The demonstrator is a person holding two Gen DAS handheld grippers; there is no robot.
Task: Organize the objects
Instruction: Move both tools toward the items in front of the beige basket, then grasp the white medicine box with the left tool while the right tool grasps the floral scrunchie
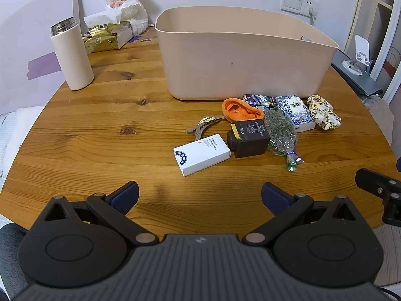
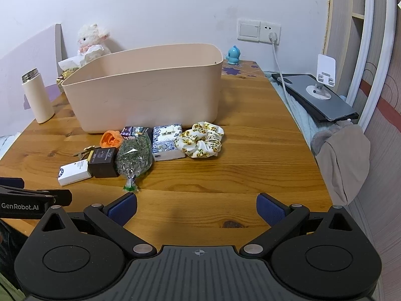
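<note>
Wooden table [image 1: 100, 138], beige bin [image 1: 240, 57] at the far side, small items including white box [image 1: 201, 154] and scrunchie [image 2: 200, 139] just before it, left gripper [image 1: 199, 195] and right gripper [image 2: 196, 207] both spread wide and empty, near edge, well short of the items

Knotty glossy wood table [image 1: 100, 135]; matt smooth plastic bin [image 1: 238, 57]; floral cloth scrunchie [image 2: 200, 139].

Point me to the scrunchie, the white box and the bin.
scrunchie [image 2: 200, 139]: right wrist view, middle of floral fabric.
white box [image 1: 201, 154]: left wrist view, top face.
bin [image 1: 240, 67]: left wrist view, front wall.
</note>
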